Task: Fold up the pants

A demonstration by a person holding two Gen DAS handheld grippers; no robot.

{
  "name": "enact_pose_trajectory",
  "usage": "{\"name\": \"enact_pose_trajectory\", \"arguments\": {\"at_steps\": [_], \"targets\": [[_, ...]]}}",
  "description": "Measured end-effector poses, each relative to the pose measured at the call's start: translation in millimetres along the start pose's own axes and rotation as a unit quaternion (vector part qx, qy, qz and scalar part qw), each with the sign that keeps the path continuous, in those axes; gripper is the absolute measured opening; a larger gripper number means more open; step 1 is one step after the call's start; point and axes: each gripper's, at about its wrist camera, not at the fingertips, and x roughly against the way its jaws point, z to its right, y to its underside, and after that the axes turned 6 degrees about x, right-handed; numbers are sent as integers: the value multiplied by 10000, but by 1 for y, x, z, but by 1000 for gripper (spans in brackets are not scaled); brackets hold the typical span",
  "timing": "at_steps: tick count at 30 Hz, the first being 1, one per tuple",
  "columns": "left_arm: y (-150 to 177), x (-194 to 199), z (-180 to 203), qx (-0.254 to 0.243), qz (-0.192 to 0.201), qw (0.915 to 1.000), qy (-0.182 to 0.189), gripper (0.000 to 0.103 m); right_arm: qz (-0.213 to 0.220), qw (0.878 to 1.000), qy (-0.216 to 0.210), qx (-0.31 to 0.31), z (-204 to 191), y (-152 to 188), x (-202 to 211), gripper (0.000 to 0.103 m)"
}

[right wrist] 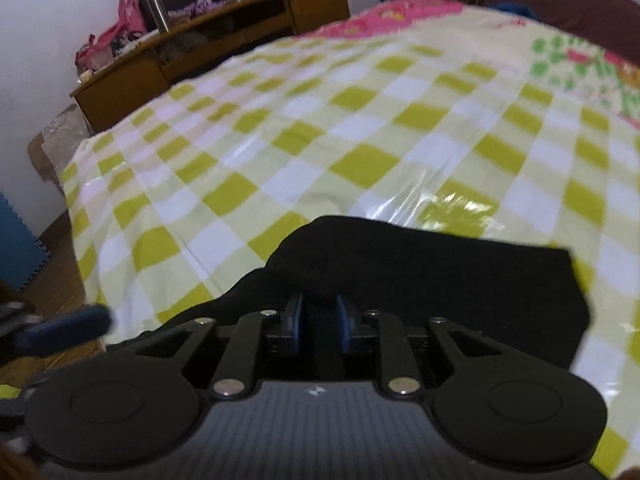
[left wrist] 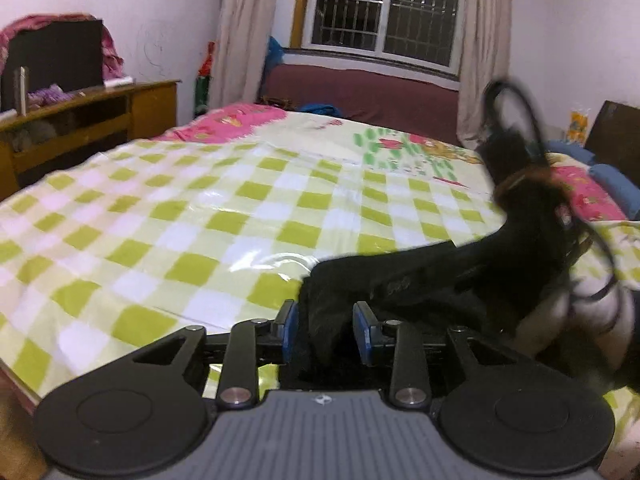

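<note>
Left wrist view: a bed (left wrist: 180,208) under a green-and-white checked sheet fills the room, and black pants (left wrist: 420,280) lie bunched at its near edge. The left gripper (left wrist: 326,330) tilts down over them, jaws parted, a fold of cloth between the blue pads (left wrist: 362,330) but not pinched. The right gripper (right wrist: 319,322) points steeply down onto the pants (right wrist: 440,276), jaws slightly apart; whether cloth is pinched cannot be told.

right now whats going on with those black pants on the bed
A person is folding black fabric pants on a bed covered by a green-and-white checked sheet, with a handheld gripper in each hand. The left gripper has dark cloth between its parted blue pads. The right gripper sits low over the pants, jaws slightly apart. The pants lie partly bunched near the bed's edge.
</note>
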Motion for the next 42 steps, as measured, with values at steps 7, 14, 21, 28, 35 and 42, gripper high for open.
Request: {"name": "enact_pose_trajectory", "arguments": {"at_steps": [7,14,21,28,35,42], "targets": [[-8,-2,-11,265,-223,9994,-25,47,304,9980,-388,-389,15,10,17,25],[-1,-63,24,-455,-400,9978,-254,49,391,9962,-472,-625,27,15,26,27],[2,-73,11,-282,-609,9976,-162,57,567,9930,-279,-998,59,34,51,30],[4,-115,21,-660,-845,9934,-413,60,296,9986,-59,-433,49,15,-3,31],[-7,-97,19,-686,-677,9952,-165,66,430,9934,-316,-1012,67,26,34,35],[17,-102,28,-728,-1132,9907,-220,69,37,9959,311,-847,64,72,52,36]]}}
